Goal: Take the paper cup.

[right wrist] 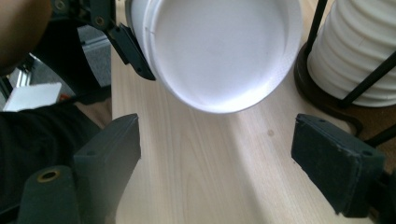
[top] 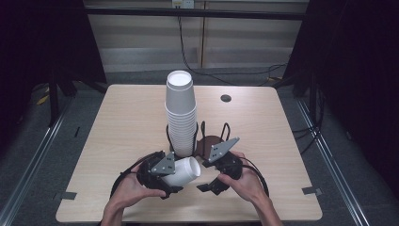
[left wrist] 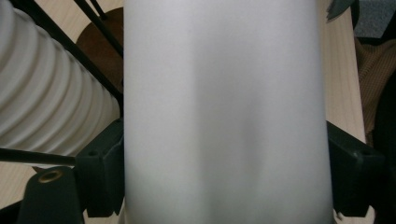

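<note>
Single white paper cup [top: 182, 171] is clamped in the left gripper [top: 165, 178], lying on its side above the table [top: 122, 122], mouth pointing toward the right gripper [top: 214, 182]. In the left gripper view the cup wall [left wrist: 224, 116] fills the gap between both jaws, pads pressed on either side.

Right gripper: jaws wide apart, nothing between them, just bare wood. It sits just beside the cup's open end; its own view looks into the cup mouth [right wrist: 219, 51], which hangs just ahead of and above the jaws, not touching.

Tall stack of nested cups [top: 180, 113] stands upright in a black wire holder [top: 200, 136] on a dark round base, just beyond both grippers, between them. Both hands hold the grippers near the table's near edge.
</note>
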Tool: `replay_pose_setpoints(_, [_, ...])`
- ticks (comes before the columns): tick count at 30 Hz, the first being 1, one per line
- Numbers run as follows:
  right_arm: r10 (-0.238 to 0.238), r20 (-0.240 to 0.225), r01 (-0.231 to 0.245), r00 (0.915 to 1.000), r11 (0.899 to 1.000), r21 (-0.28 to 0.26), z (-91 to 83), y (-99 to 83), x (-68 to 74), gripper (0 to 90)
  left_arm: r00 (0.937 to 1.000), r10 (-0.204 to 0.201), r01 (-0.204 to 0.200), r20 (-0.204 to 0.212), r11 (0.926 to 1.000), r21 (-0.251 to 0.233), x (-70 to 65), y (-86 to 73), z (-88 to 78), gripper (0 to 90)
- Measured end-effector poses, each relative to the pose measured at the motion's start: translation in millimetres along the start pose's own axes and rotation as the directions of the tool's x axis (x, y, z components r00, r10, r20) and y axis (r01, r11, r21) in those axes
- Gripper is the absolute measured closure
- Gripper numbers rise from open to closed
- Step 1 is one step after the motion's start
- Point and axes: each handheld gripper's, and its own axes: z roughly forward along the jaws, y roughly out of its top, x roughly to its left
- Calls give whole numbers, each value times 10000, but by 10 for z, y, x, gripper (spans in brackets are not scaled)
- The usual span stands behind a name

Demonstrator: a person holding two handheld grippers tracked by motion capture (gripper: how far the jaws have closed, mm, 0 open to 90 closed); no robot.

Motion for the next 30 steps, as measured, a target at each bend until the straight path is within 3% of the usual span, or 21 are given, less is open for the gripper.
replay_pose_setpoints(5, [-88, -44, 90, 10000, 9988, 482, 56, 18, 7, 156, 10000, 69, -67, -26, 9986, 523, -21, 4, 49, 169])
replay_pose_setpoints(11, [-273, 106, 262, 9996, 9953, 932, 102, 41, -1, 161, 9998, 194, -198, 63, 9982, 564, -48, 27, 42, 169])
replay_pose_setpoints(15, [-397, 74, 386, 9992, 9925, 1158, 99, 91, 13, 168, 9993, 360, -362, 45, 9957, 856, -65, 50, 64, 169])
replay_pose_setpoints(18, [-426, 3, 422, 9991, 9910, 1274, 115, 108, 12, 168, 9991, 425, -426, 34, 9943, 976, -72, 53, 92, 169])
replay_pose_setpoints(21, [-95, -836, 245, 9965, 9833, 1802, 168, 110, 0, 190, 9990, 412, -426, 154, 9930, 1098, -77, 56, 124, 169])
replay_pose_setpoints(30, [-123, -673, 251, 9977, 9812, 1915, 252, 154, -31, 165, 9982, 507, -543, 321, 9909, 1230, -104, 75, 177, 169])
